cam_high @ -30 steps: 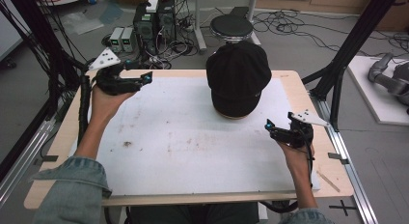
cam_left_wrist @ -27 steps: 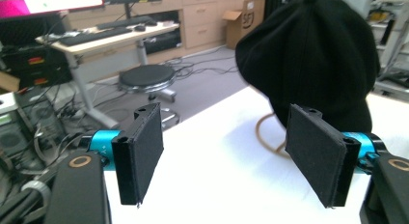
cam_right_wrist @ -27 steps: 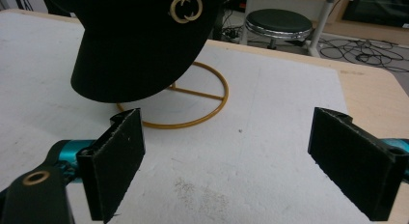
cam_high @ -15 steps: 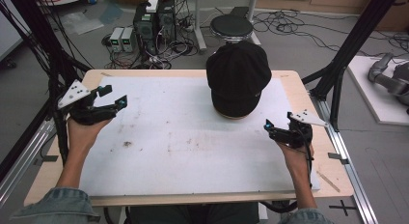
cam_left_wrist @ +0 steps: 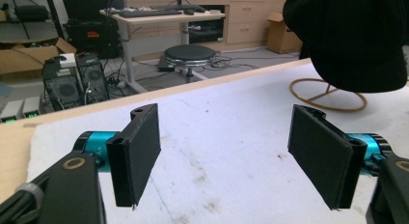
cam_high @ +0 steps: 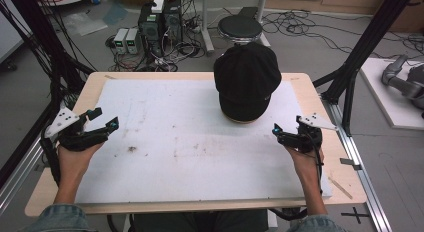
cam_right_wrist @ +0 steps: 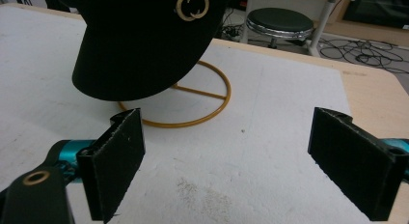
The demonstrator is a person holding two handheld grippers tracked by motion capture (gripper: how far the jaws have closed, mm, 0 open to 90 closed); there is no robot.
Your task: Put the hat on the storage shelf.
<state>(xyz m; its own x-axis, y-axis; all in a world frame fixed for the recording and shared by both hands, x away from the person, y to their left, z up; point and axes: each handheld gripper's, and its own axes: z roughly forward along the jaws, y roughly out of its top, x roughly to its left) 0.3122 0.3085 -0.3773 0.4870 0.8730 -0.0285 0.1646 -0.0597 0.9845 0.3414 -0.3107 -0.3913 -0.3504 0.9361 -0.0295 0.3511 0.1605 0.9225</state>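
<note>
A black cap point(cam_high: 248, 79) sits on a gold wire stand point(cam_right_wrist: 193, 105) toward the 1 o'clock part of the surface point(cam_high: 190, 147), which is covered by a stained white sheet. From the high view the cap hides nearly all of its stand; only a sliver of the gold ring peeks out under the brim. In the left gripper view the cap is cut off by the top and right edges, and part of the ring shows below it. In the right gripper view the crown runs out of the top of the picture, leaving the brim, a gold emblem and the ring beneath; the upright of the stand is hidden inside the cap.

The left gripper point(cam_high: 102, 123) is held at about 9 o'clock over the edge of the sheet, its fingers point(cam_left_wrist: 137, 154) spread well apart with nothing between them. The right gripper point(cam_high: 278, 133) is at about 4 o'clock, near the cap's brim but clear of it, its fingers point(cam_right_wrist: 118, 161) likewise wide apart and empty. The person's sleeves are cut off at the bottom edge.

Since a second ago the left gripper has drawn back from the far left corner, at about 10 o'clock, toward the person along the left edge. The right gripper and the cap have stayed where they were.
</note>
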